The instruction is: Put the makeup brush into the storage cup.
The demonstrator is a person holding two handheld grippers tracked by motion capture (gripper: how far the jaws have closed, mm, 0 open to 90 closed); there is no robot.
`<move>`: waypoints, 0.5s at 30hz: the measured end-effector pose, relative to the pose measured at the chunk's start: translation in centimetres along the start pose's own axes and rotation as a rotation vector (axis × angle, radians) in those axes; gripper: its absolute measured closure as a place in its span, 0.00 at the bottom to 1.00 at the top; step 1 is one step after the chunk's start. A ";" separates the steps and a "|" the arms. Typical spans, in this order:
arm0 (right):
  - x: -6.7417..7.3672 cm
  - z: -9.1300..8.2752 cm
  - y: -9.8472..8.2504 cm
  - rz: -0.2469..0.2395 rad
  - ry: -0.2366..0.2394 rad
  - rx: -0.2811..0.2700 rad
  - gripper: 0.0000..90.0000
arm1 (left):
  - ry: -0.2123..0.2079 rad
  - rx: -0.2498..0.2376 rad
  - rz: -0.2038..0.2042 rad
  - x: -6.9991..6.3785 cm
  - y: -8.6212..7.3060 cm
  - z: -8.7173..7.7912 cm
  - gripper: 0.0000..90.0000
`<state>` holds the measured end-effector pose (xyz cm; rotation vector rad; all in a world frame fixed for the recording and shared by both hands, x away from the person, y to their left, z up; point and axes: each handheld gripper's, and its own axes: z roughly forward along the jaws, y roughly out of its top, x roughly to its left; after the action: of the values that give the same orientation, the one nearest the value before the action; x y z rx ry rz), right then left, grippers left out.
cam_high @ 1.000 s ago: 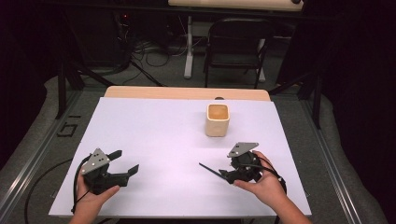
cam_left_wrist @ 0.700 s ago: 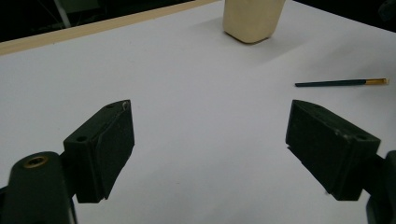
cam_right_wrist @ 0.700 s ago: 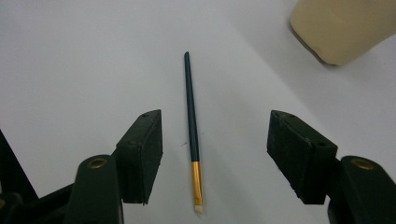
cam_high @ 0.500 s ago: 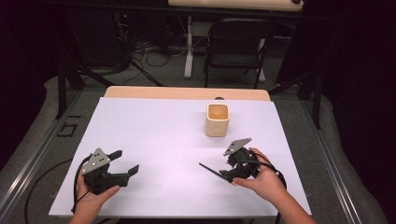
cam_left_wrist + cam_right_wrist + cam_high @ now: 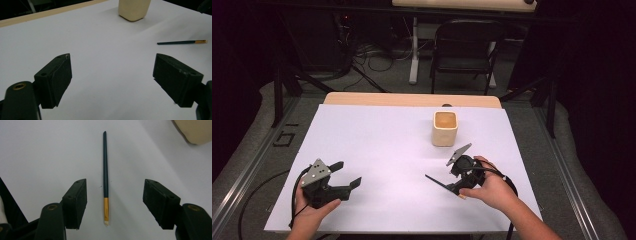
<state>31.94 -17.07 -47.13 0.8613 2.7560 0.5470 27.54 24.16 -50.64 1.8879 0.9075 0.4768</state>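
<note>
A thin dark-green brush [image 5: 105, 165] with a gold ferrule and a pale tip lies flat on the white tabletop [image 5: 377, 140]. My right gripper [image 5: 115, 186] hangs over its ferrule end, open, one jaw on each side and neither touching it. In the high view the brush [image 5: 439, 183] pokes out to the left of the right gripper [image 5: 455, 186], near the front right. A cream cup [image 5: 445, 129] stands upright just beyond it. My left gripper [image 5: 348, 173] rests at the front left, open with nothing between its jaws. The left gripper view shows the brush [image 5: 180, 42] and the cup [image 5: 133, 10] far off.
A bare wooden strip [image 5: 412, 99] runs along the table's far edge. Beyond it stand a dark folding chair [image 5: 467, 50] and cables on the floor. A wide stretch of white surface lies between the two grippers.
The right gripper has tipped slightly, its grey top plate shifting up and left over the brush. The left gripper, the cup and the brush have stayed put.
</note>
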 end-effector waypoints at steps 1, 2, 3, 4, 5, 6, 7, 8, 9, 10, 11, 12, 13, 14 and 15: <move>-0.1 0.1 0.1 -0.008 0.014 0.009 0.40 | 0.000 0.000 0.000 0.0 0.0 0.0 0.18; -0.1 0.1 0.1 -0.008 0.014 0.009 0.40 | 0.000 0.001 0.000 0.0 0.0 0.0 0.18; -0.2 0.0 0.2 -0.006 0.022 0.042 0.40 | 0.000 0.002 0.001 0.0 0.0 0.0 0.18; -0.3 0.2 0.3 -0.002 0.029 0.061 0.40 | 0.000 0.002 0.001 0.0 0.0 0.0 0.18; -0.3 0.2 0.3 -0.002 0.029 0.061 0.40 | 0.000 0.004 0.002 0.0 0.0 0.0 0.18; -0.5 0.3 0.4 0.003 0.037 0.073 0.40 | -0.001 0.004 0.002 0.0 0.0 0.0 0.18; -0.6 0.2 0.5 0.006 0.051 0.100 0.41 | -0.005 0.003 0.001 0.1 0.0 0.1 0.18; -0.7 0.4 0.5 0.011 0.059 0.108 0.41 | -0.002 0.004 0.002 0.0 0.0 0.1 0.18; -0.9 0.4 0.6 0.011 0.066 0.133 0.41 | -0.002 0.005 0.002 0.0 0.0 0.1 0.18; -1.1 0.5 0.7 0.020 0.070 0.160 0.42 | -0.003 0.006 0.002 0.0 0.0 0.1 0.18; -1.3 0.6 0.8 0.018 0.071 0.173 0.43 | -0.004 0.005 0.002 0.0 0.0 0.1 0.18; -1.6 0.8 0.9 0.030 0.081 0.209 0.44 | -0.005 0.006 0.002 0.0 -0.1 0.1 0.18; -1.6 0.8 0.9 0.030 0.081 0.209 0.44 | -0.005 0.008 0.003 0.0 -0.1 0.1 0.18; -1.8 0.9 0.9 0.037 0.088 0.224 0.44 | -0.003 0.008 0.003 0.0 -0.1 0.1 0.18; -1.9 1.0 0.9 0.040 0.097 0.246 0.44 | -0.003 0.008 0.003 0.0 -0.1 0.1 0.18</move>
<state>34.28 -17.20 -47.48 0.9677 2.9439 0.2649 27.61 24.09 -50.77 1.8975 0.9058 0.4722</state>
